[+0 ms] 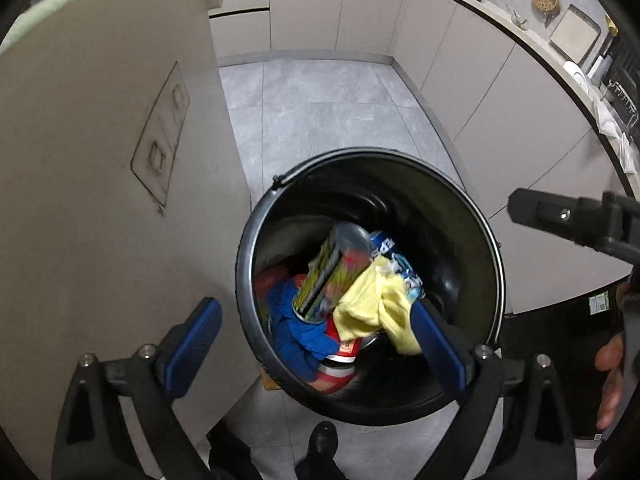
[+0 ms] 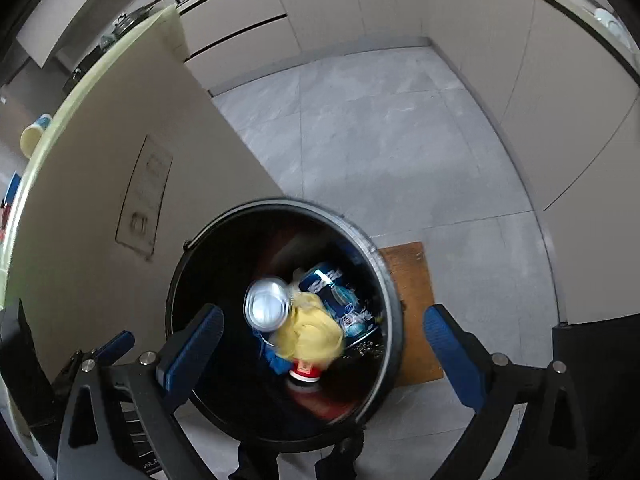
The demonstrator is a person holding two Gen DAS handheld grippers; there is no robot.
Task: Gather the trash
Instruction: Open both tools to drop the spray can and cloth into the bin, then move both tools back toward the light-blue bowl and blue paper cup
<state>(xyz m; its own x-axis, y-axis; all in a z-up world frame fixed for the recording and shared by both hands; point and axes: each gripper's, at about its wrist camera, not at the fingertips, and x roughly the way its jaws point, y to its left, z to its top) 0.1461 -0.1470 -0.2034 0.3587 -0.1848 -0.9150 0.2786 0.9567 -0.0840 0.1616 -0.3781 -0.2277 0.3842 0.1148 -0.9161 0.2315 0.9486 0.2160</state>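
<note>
Here, two wide-open grippers hang over one black bin of trash on the grey floor.

The heap is blurred and partly stacked, so lower pieces are hard to tell apart. The left gripper holds nothing; a yellow cloth lies against its right-hand finger, touching or not is unclear. The right gripper is empty too, with one silver-ended can below and between its fingers. Also visible: one blue can, one red can, blue cloth.
</note>
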